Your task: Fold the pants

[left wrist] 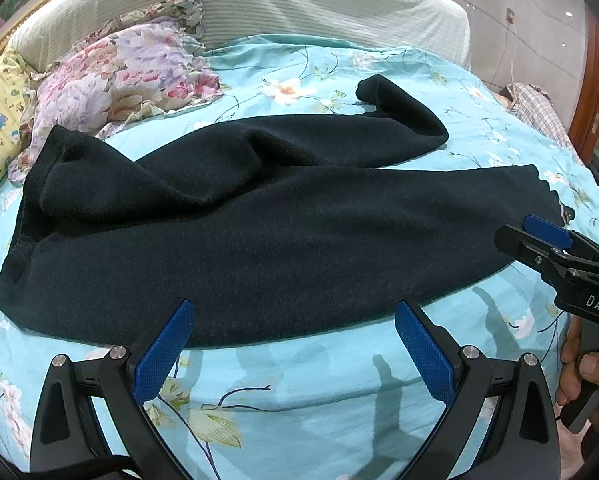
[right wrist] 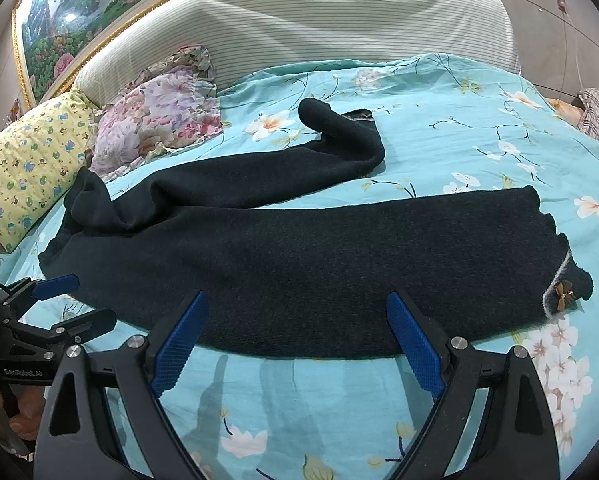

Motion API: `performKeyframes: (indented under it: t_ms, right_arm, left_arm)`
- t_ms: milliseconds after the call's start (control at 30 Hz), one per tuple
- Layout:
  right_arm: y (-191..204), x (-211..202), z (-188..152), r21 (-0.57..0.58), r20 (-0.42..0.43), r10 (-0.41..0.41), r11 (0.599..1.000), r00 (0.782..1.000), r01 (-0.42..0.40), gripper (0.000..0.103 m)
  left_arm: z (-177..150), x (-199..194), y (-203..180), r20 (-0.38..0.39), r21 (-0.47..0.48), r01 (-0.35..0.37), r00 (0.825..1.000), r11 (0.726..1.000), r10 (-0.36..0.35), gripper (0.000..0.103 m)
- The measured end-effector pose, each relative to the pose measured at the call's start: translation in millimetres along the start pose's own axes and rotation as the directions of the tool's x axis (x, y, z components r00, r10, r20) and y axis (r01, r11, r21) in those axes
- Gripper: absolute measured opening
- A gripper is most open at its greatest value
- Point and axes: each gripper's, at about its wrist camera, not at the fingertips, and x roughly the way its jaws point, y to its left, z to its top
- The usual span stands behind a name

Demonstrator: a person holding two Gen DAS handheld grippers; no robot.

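The pants (left wrist: 259, 216) are lying spread across the bed (left wrist: 299, 392) just ahead of both tools, one leg flat and nearest, the other bunched and curling away behind it, so the folding looks barely begun. The left tool (left wrist: 293, 340) and right tool (right wrist: 297, 332) are both gaping wide and holding nothing, hovering just short of the near edge; next they would need to pinch that edge. "DAS" is showing on the right tool, "GenRobot.AI" on the left.

Pants (right wrist: 299, 256) lie across the bed (right wrist: 459, 128) at frame centre; pillows (right wrist: 31, 168) sit at upper left, behind them.
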Motion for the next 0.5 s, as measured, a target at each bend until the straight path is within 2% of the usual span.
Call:
performKeyframes:
  t_ms: [500]
  right_arm:
    - [-2.2, -2.1, 2.7, 0.007, -0.005, -0.003, 1.0, 1.0, 0.003, 0.091]
  left_arm:
    - [0.8, -0.5, 0.9, 0.0, 0.019, 0.015, 1.0, 1.0, -0.015, 0.101]
